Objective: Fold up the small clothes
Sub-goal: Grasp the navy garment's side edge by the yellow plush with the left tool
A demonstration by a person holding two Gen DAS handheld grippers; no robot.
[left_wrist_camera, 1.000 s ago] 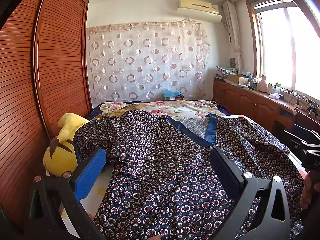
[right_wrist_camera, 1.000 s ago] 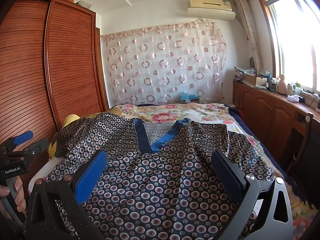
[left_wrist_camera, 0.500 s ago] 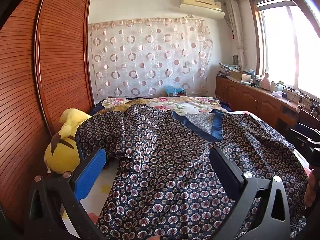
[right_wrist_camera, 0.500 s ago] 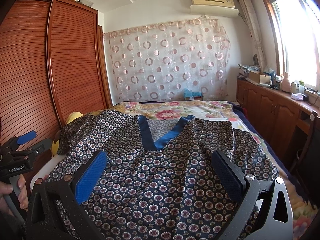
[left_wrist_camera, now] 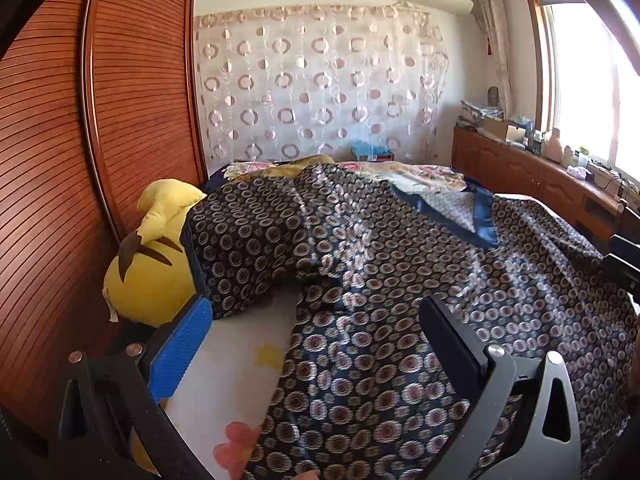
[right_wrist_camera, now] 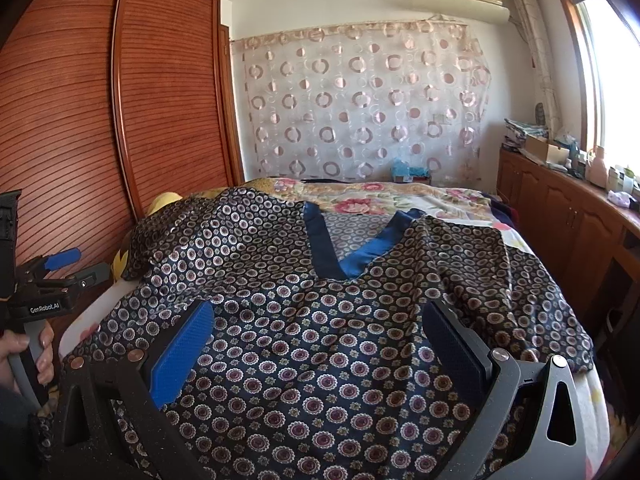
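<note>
1. Left wrist view:
   - Left gripper (left_wrist_camera: 316,348) low over near left part of bed (left_wrist_camera: 240,360); fingers wide apart, nothing between the pads. Blue pad (left_wrist_camera: 180,348) over bare sheet, dark pad (left_wrist_camera: 448,344) over cloth.
   - Top (left_wrist_camera: 400,280) spread face up across bed, dark with small ring print, blue V-neck trim (left_wrist_camera: 480,220) toward far right.
   - Left sleeve (left_wrist_camera: 248,248) draped up against yellow plush (left_wrist_camera: 148,276) at left edge, beside wardrobe (left_wrist_camera: 80,160). Not lying flat there; bunched fold where sleeve meets body.
   - Glossy sheen on cloth: judged thin, light, satin-like, very limp, likely slippery between pads.

2. Right wrist view:
   - Right gripper (right_wrist_camera: 320,348) over near middle of top (right_wrist_camera: 320,340); fingers wide apart, empty, cloth below and between them, contact not certain.
   - Left gripper (right_wrist_camera: 44,292) seen at far left, held by hand (right_wrist_camera: 24,356), off the left edge of cloth; opening cannot be judged from this angle.
   - Neck trim (right_wrist_camera: 340,256) points near; right sleeve (right_wrist_camera: 500,272) lies crumpled toward right edge of bed, cabinets (right_wrist_camera: 560,216) beyond.
   - Hem near, mostly hidden under gripper body.

3. Handling judgement:
   - Best holds: sleeve cuffs, shoulder seams or hem corners, where doubled fabric gives pads something to bite.
   - Single-layer pinch mid-body likely to slide out or drag the whole piece.
   - Sleeve on plush probably needs lifting clear and laying flat before any fold.
   - Slow pulls advised; slick cloth on sheet shifts easily.
</note>
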